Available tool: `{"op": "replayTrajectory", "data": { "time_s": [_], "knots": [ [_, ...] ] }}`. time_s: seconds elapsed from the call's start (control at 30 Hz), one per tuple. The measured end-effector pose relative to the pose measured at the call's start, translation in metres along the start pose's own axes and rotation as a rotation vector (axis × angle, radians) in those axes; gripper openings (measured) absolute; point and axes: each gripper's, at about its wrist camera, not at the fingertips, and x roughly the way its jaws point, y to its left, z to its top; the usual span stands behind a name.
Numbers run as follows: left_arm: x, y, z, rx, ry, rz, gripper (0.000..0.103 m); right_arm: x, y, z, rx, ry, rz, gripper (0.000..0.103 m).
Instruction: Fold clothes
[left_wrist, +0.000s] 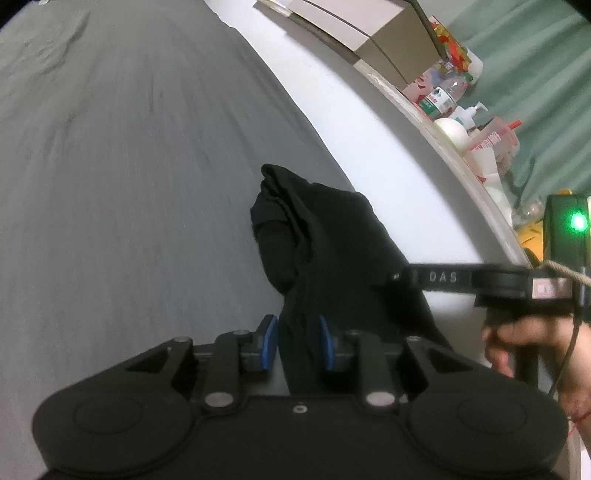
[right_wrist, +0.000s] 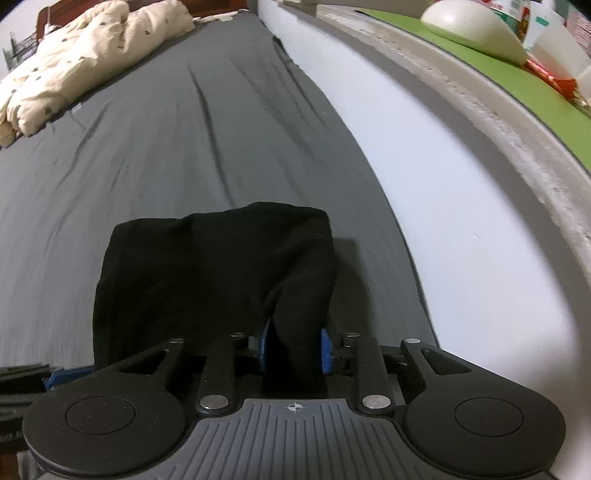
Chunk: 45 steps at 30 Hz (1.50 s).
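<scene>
A black garment (left_wrist: 317, 240) lies bunched on the grey bed sheet (left_wrist: 129, 166), close to the sheet's right edge. In the left wrist view a strip of it fills the gap between the blue pads of my left gripper (left_wrist: 297, 334), which is shut on it. From the right, one long black finger (left_wrist: 439, 277) of the right gripper reaches the garment's side, with a hand (left_wrist: 517, 347) behind it. In the right wrist view the black garment (right_wrist: 214, 266) spreads flatter on the sheet (right_wrist: 166, 129), and a fold of it sits pinched between the pads of my right gripper (right_wrist: 293, 349).
A white bed side (left_wrist: 369, 129) runs along the right. Beyond it a ledge holds a cardboard box (left_wrist: 373, 37), a water bottle (left_wrist: 445, 94), a pump bottle (left_wrist: 471, 114) and packets. A cream quilt (right_wrist: 85, 55) lies heaped at the far left of the bed. A white domed object (right_wrist: 476, 29) rests on a green mat (right_wrist: 535, 85).
</scene>
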Motion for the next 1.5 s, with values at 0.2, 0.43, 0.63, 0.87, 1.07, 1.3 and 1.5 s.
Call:
{"op": "replayTrajectory", "data": {
  "time_s": [0.2,0.43,0.63,0.87,1.07,1.3,1.5],
  "knots": [
    [-0.009,0.005,-0.013,0.004,0.024,-0.018,0.038,-0.029,0.002,-0.007,-0.010,-0.037,-0.042,0.029],
    [-0.010,0.006,-0.021,-0.005,0.036,-0.074,0.040,-0.061,-0.012,-0.046,0.052,-0.016,-0.046,0.029],
    [-0.010,0.008,-0.023,-0.019,0.040,-0.092,0.039,-0.074,-0.024,-0.079,0.138,0.006,-0.065,0.037],
    [-0.007,0.010,-0.025,-0.051,0.064,-0.104,0.023,-0.064,-0.036,-0.094,0.280,-0.005,0.027,0.064],
    [-0.008,0.009,-0.026,-0.126,0.095,-0.143,0.020,-0.071,-0.026,-0.091,0.222,-0.059,0.017,0.014],
    [-0.012,0.009,-0.026,-0.086,0.104,-0.124,0.024,-0.070,-0.023,-0.088,0.207,-0.004,-0.043,0.016],
    [-0.046,0.014,-0.005,0.054,-0.006,-0.122,0.039,-0.095,-0.020,-0.102,0.258,-0.072,-0.093,0.020]
  ]
}}
